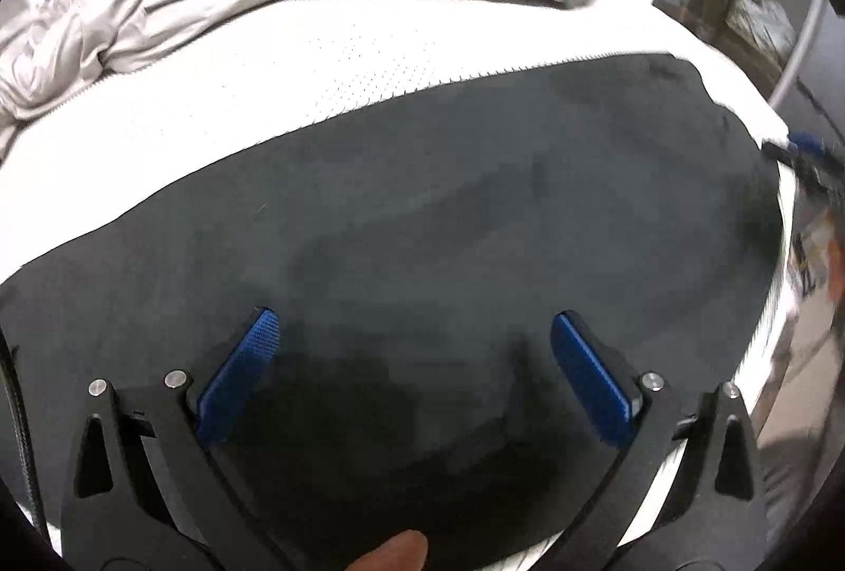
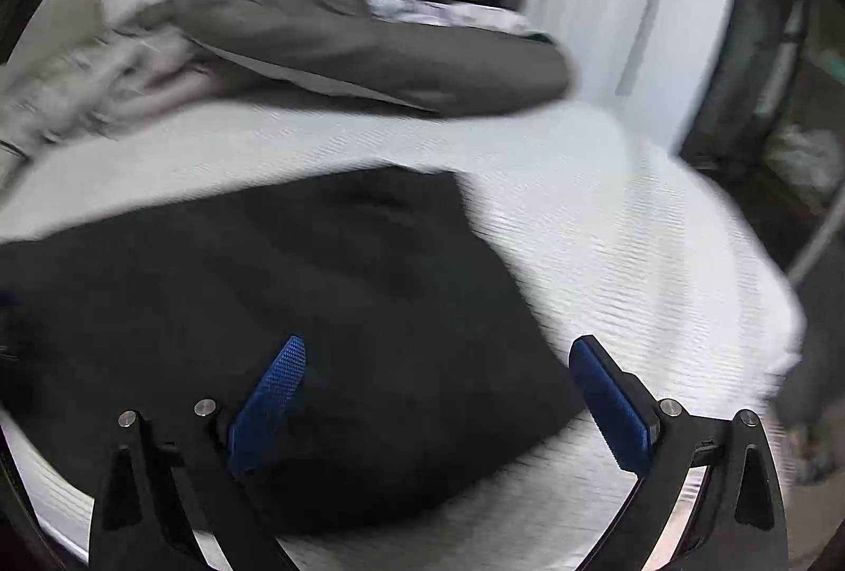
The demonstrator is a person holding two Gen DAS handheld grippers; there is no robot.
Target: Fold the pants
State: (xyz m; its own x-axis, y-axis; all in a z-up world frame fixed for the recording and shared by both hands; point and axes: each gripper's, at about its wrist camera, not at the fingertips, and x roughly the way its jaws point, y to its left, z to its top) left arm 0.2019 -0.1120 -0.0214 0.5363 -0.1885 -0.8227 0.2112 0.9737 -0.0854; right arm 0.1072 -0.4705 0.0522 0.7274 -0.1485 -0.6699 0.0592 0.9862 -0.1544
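left gripper: jaws spread wide, blue pads apart, nothing between them
right gripper: jaws spread wide, empty
fingertip: bare, at the left gripper's base

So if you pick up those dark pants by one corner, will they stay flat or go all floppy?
Probably floppy: the dark pants lie limp and follow the white mattress, with soft dents and no stiff edges. They would likely droop and unfold from one corner. They look fairly light, and the cloth seems matte, so it probably won't slip from the right hand-held gripper, whose blue pads are textured.

Bare mattress beyond pants; bedding behind.
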